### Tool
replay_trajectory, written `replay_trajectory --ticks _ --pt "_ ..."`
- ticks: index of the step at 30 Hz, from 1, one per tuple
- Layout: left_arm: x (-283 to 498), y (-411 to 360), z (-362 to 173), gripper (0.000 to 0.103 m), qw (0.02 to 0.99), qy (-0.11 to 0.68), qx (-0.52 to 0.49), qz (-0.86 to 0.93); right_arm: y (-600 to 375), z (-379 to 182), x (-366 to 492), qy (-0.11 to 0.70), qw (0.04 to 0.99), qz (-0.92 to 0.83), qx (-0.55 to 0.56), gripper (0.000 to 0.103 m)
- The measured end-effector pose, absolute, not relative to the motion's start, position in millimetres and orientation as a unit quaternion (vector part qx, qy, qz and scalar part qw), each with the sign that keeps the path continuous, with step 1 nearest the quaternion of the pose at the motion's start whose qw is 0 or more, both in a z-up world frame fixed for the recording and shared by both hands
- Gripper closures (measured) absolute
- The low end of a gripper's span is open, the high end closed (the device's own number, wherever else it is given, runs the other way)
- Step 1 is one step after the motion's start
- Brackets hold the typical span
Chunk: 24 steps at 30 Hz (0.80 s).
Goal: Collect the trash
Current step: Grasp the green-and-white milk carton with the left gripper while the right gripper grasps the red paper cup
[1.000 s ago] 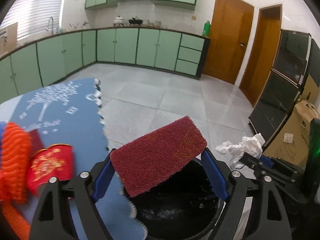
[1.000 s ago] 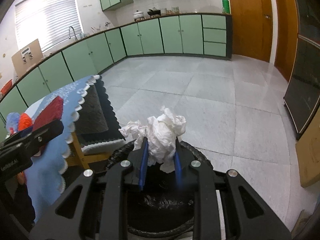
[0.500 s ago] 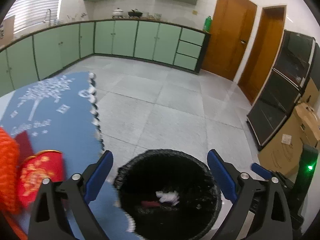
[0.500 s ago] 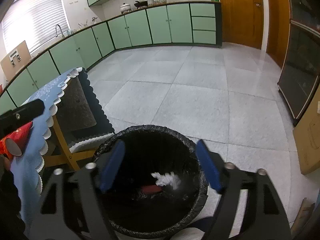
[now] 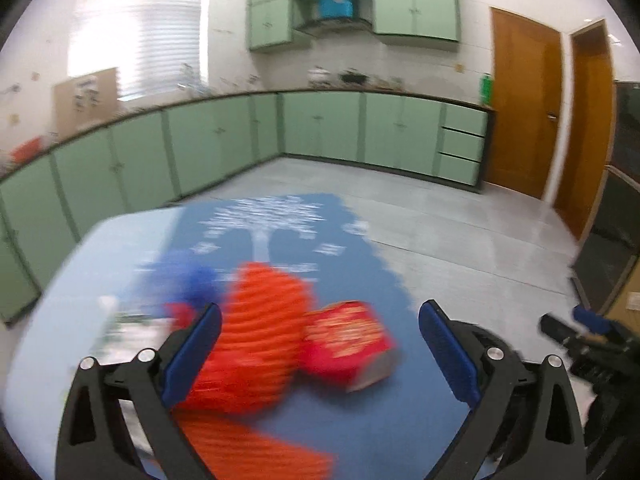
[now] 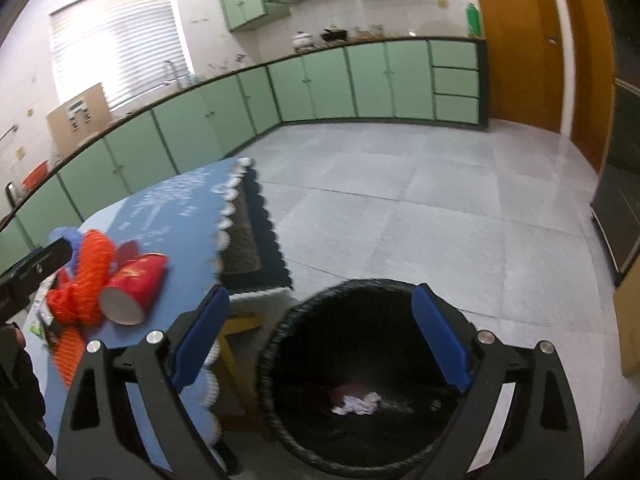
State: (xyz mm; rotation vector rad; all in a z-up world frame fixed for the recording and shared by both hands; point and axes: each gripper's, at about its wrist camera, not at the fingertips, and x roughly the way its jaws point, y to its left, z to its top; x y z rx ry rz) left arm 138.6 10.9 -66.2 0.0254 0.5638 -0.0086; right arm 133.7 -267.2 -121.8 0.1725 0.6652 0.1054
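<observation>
Trash on my side is split between two places. Below my right gripper (image 6: 320,340), the black bin (image 6: 304,344) sits straight under the spread fingers, and at its bottom I see a crumpled white tissue (image 6: 356,403) touching a dark red scrap (image 6: 345,391). These jaws are opening, with nothing between the blue pads (image 6: 440,344); only the bin's mouth shows through the gap.

My left gripper (image 5: 320,354) looks over the table with the blue cloth (image 5: 360,248). Its jaws are opening too, and the pads press on nothing. Just ahead of them, between the two fingers, lies a red paper cup (image 5: 346,344) on its side, touching an orange mesh bundle (image 5: 260,336) that sits nearer the left finger. A blue tuft (image 5: 192,276) shows beyond the bundle, blurred, so I can't say what it is. A flat orange piece (image 5: 248,448) lies close under the gripper.

From the right camera, the cup's open mouth faces toward me, off to the left of that gripper, and the table edge stands just beside the bin.
</observation>
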Motion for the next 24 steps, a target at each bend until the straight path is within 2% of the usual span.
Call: replay_trajectory --ticks 11,24 --pt "125 126 -87 0.006 0.951 0.290 -0.007 0.108 -170 -112 149 0.315 0.940 0.120 0.062 0.013" --pt "140 148 -119 0.006 0.943 0.322 -0.045 0.078 -110 -134 170 0.354 0.922 0.156 0.024 0.013"
